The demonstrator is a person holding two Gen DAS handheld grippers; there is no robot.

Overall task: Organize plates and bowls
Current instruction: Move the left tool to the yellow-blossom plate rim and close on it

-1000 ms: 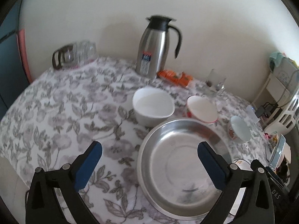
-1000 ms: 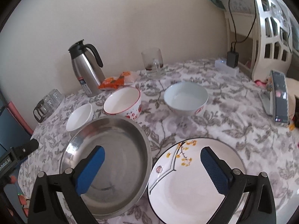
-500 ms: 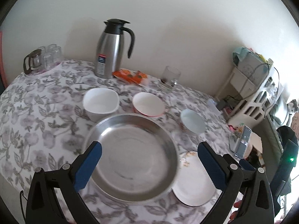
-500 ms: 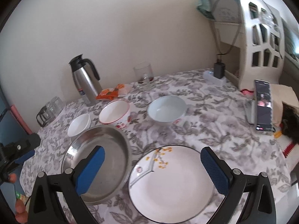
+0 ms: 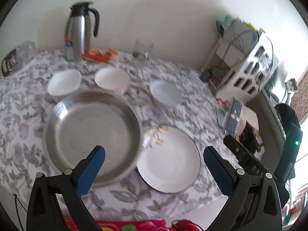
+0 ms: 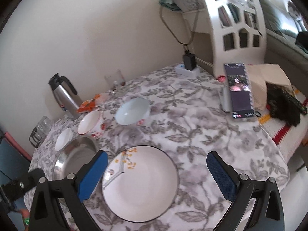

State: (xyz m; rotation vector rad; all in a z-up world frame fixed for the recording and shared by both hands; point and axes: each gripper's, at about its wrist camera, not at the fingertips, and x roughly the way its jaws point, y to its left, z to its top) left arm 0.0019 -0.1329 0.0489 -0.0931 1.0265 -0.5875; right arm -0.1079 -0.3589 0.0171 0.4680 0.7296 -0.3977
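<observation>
The steel pan (image 5: 92,134) sits toward the bench's (image 6: 202,127) near left edge, its rim touching the white plate (image 6: 140,182) at the near edge beside it. The three bowls (image 6: 132,111) line up behind them, nearer the far edge. The right tongs (image 6: 160,175) hover with the plate framed straight ahead between their blue pads, so they look the nearer for it, while the left tongs (image 5: 153,172) straddle the pan-plate seam; both are apart and empty.

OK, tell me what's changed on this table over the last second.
Both hand-held grippers, left and right, pulled back and swung rightward, open and empty throughout. The flowered plate now sits between the right one's fingers. Steel pan, three bowls and jug stayed put; nothing was grasped.
</observation>
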